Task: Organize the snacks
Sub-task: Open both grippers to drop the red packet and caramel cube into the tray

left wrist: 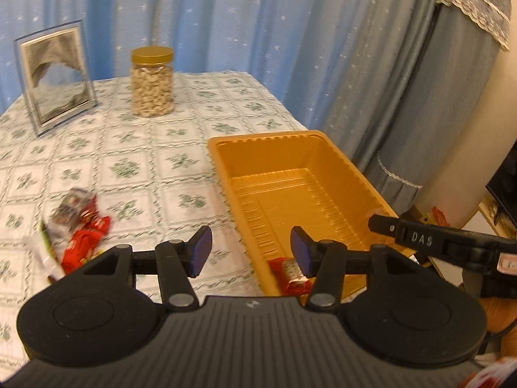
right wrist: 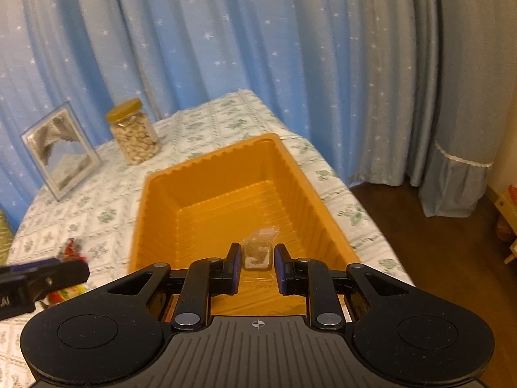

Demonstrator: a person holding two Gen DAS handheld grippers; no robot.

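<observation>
Seen from the left wrist: left gripper (left wrist: 251, 252) held with jaws spread wide and nothing between the blue pads (left wrist: 202, 252), poised over the near left edge of an orange plastic tray (left wrist: 226, 161). Lay inside that tray at its near end, partly hidden behind the right finger: one red-wrapped snack (left wrist: 289, 278). Stood on a table covered by a white cloth with a green floral grid (left wrist: 145, 161), the tray toward the right side. Left on the cloth to the near left, well apart from the tray: a blurred pile of snack packets (left wrist: 79, 229), red and silvery. Placed at the far end: a clear jar of pale nuts with a gold lid (left wrist: 152, 84), and further left a tilted picture frame (left wrist: 55, 77). Hung behind everything: blue star-patterned curtains (left wrist: 226, 16). Reached in from the right over the tray's near right rim: the tip of the right gripper (left wrist: 381, 224). Seen from the right wrist: right gripper (right wrist: 257, 266) over the tray's near end, jaws drawn in and pinching a small clear packet (right wrist: 260, 247) with dark contents. Visible at the near left edge, over the pile: a finger of the left gripper.
</observation>
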